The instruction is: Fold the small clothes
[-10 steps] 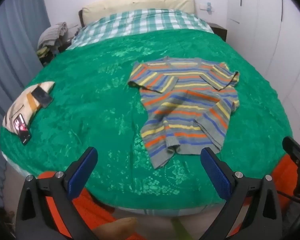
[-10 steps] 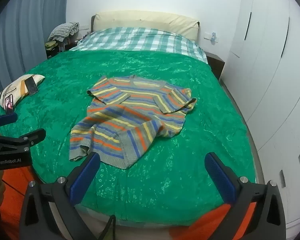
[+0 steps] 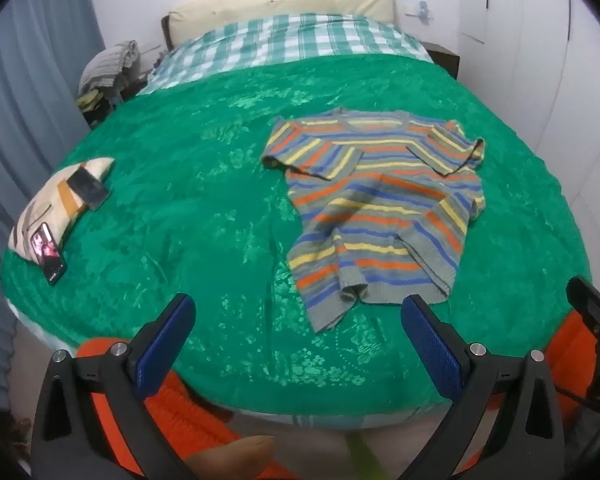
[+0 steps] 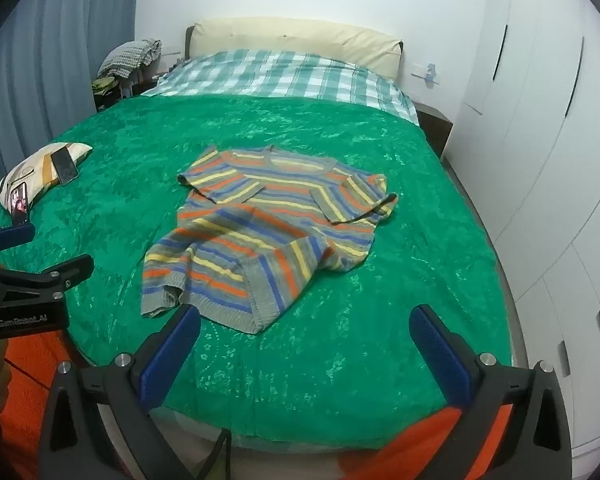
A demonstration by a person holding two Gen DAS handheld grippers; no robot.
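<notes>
Green, glossy fabric with a leaf pattern covers the bed [image 4: 380, 360], and on it, a little toward the foot and near the middle, lies the striped short-sleeved sweater [image 4: 268, 232]. Its bands are grey, blue, orange and yellow. The neckline points toward the headboard. Both sleeves lie turned in over the chest, and the hem is rumpled, with one lower corner flipped up over the body. It is only roughly laid out and not yet folded.

The left hand-held gripper [image 3: 296, 344] hovers above the near edge of the bed, jaws spread wide with nothing between them, and its blue pads frame the sweater's hem from a distance. The right hand-held gripper [image 4: 304, 348] is likewise wide and empty, angled down toward the same hem.

Compared with a moment earlier, almost nothing has changed: the sweater lies in the same shape and both tools sit at nearly the same stand-off. This suggests the person is lining up an approach and no fold has begun.

On the left side of the bed, well apart from the sweater, a small patterned pillow [image 3: 36, 216] carries two phones, one dark [image 3: 89, 189] and one with a lit screen [image 3: 48, 256].
</notes>
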